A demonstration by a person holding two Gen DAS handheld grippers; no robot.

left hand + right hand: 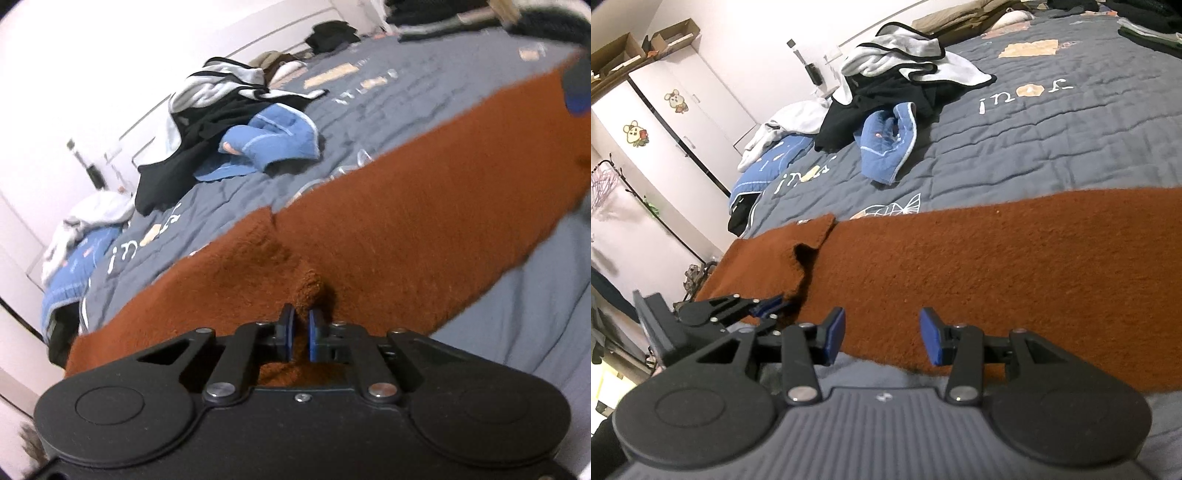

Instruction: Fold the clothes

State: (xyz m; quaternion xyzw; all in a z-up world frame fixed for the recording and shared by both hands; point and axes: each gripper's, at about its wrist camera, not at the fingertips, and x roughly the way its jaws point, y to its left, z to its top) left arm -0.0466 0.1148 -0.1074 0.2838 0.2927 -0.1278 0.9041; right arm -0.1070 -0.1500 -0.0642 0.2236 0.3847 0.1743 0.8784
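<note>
My left gripper (301, 334) pinches the rust-brown garment (388, 236), whose length runs off rightward past my open right gripper (882, 334)

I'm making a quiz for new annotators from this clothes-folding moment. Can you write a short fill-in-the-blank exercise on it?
1. The left gripper is shut on a pinch of the ____ cloth.
2. The right gripper hovers at the cloth's near edge with its jaws ____.
3. The cloth lies spread on a ____ quilt.
4. A pile of clothes beyond the cloth lies ____ from it.

Missing words: rust-brown; open; grey; apart
</note>
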